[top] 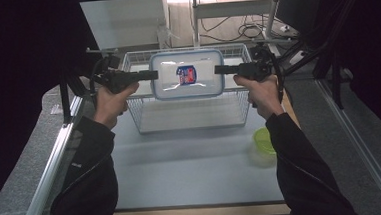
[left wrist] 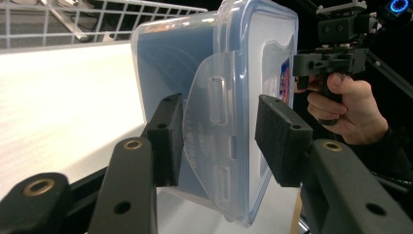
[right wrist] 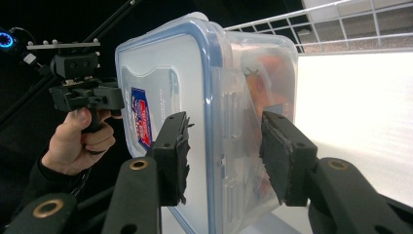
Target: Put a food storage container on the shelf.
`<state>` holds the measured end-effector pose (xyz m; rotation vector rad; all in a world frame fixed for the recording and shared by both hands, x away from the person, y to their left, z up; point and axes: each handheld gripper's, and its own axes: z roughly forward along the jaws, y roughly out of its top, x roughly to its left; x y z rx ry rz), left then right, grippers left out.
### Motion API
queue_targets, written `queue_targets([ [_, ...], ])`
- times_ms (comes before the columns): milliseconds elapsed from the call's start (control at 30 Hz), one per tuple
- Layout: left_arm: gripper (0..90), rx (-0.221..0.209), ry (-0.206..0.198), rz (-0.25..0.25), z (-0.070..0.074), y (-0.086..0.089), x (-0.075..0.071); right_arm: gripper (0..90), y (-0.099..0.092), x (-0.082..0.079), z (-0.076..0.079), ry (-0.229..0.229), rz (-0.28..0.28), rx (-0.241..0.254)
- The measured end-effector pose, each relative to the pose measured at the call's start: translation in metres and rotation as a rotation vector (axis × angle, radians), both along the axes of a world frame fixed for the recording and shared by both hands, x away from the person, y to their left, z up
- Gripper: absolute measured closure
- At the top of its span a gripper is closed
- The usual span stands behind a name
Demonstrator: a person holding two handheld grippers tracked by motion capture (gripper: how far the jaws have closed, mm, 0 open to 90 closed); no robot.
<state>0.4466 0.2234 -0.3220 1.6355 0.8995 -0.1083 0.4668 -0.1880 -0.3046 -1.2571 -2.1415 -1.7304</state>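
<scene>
The wire basket (top: 141, 118) walls off the far half of the table (top: 192, 167), with the lidded plastic container (top: 187, 73) spanning its opening. The near table lies open. A green bowl (top: 264, 140) stands beside the right forearm.

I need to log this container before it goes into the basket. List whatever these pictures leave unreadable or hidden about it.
- Label on the lidded plastic container: print too small and glare-washed in the high view, seen edge-on in both gripper views.
- Contents: orange shapes behind the cloudy wall, right gripper view; not identifiable.
- Container's underside: hidden from the high view by its own lid.
- Green bowl: partly hidden by the right sleeve, high view.
</scene>
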Motion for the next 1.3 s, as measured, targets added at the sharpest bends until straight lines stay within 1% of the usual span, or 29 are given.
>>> queue_targets([
  [100,54.3,-0.002,0.002,0.006,0.001,0.0,0.005,54.5,0.001,0.006,0.001,0.004,-0.001,0.006],
  [167,54.3,-0.005,0.006,0.008,0.0,0.0,0.008,54.4,0.001,0.012,0.002,-0.002,0.0,0.002],
  [300,54.2,-0.013,0.015,0.015,-0.003,-0.001,0.016,54.0,0.002,0.019,0.003,-0.001,-0.015,-0.005],
  [367,54.2,-0.018,0.014,0.019,-0.003,-0.001,0.017,54.0,0.002,0.02,0.003,-0.001,-0.017,-0.004],
  [400,54.2,-0.017,0.004,0.022,-0.004,-0.001,0.017,53.9,0.002,0.022,0.003,-0.002,-0.019,-0.005],
  [467,54.0,-0.007,-0.023,0.026,-0.004,-0.001,0.018,53.4,0.002,0.024,0.002,-0.001,-0.018,-0.006],
  [500,53.6,0.004,-0.043,0.028,-0.004,-0.002,0.017,53.1,0.002,0.025,0.001,-0.003,-0.02,-0.006],
  [533,51.7,0.021,-0.067,0.032,-0.005,-0.004,0.016,52.2,0.003,0.025,0.001,-0.017,-0.021,-0.018],
  [567,51.7,0.038,-0.087,0.037,-0.004,-0.005,0.015,52.2,0.003,0.025,0.001,-0.017,-0.021,-0.018],
  [633,49.8,0.06,-0.107,0.046,-0.004,-0.008,0.014,50.9,0.005,0.024,0.001,-0.036,-0.027,-0.038],
  [700,48.7,0.064,-0.112,0.052,-0.004,-0.008,0.014,50.7,0.006,0.024,0.002,-0.045,-0.034,-0.049],
  [833,47.1,0.081,-0.125,0.061,-0.005,-0.01,0.014,50.4,0.007,0.024,0.001,-0.051,-0.035,-0.054],
  [967,45.6,0.085,-0.125,0.069,-0.005,-0.011,0.015,50.1,0.008,0.024,0.002,-0.06,-0.036,-0.063],
  [1067,43.5,0.105,-0.133,0.08,-0.004,-0.014,0.015,49.8,0.007,0.024,0.002,-0.061,-0.036,-0.068],
  [1200,42.3,0.106,-0.128,0.087,-0.005,-0.014,0.016,49.4,0.007,0.024,0.0,-0.067,-0.037,-0.066],
  [1267,40.9,0.143,-0.125,0.091,-0.007,-0.014,0.016,47.9,0.007,0.024,0.0,-0.067,-0.038,-0.071],
  [1300,44.9,0.161,-0.122,0.099,-0.008,-0.013,0.015,46.1,0.007,0.024,-0.001,-0.054,-0.037,-0.08],
])
